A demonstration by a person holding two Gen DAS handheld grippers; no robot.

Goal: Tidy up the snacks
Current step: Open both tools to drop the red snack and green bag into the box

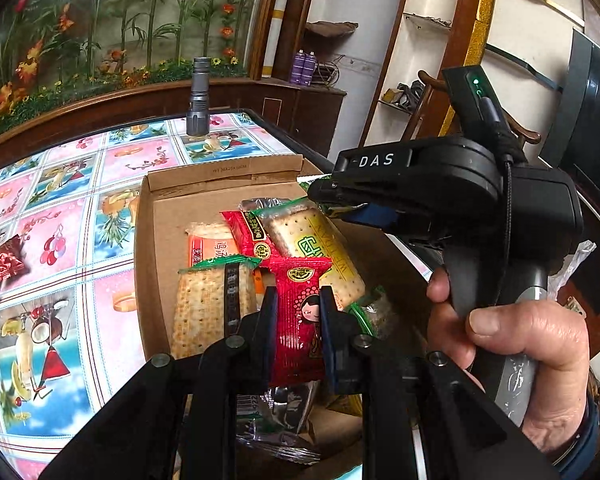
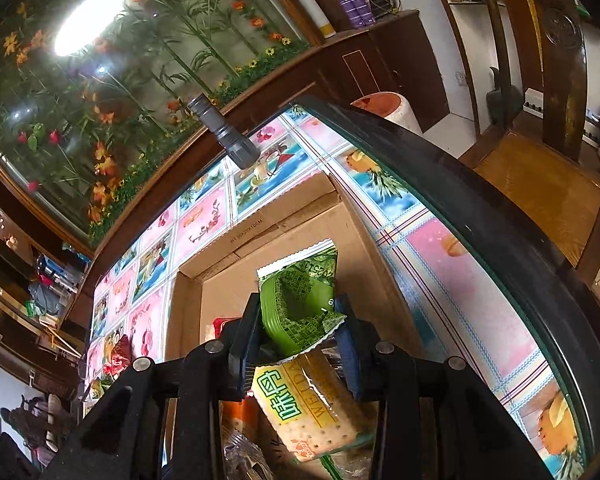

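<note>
Above the cardboard box (image 1: pixel 156 240), in the left wrist view, a red snack packet (image 1: pixel 298 320) is clamped by the left claw (image 1: pixel 298 312). In the right wrist view, a green snack packet (image 2: pixel 298 304) is clamped over the box by the right claw (image 2: pixel 296 332).

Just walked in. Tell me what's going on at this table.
A person is sorting snacks into a cardboard box on the patterned table, with a gripper in each hand. The left gripper is shut on a red snack packet over the box. The right gripper holds a green packet above it. Cracker packs already lie inside. A grey flashlight stands on the table beyond the box.
</note>
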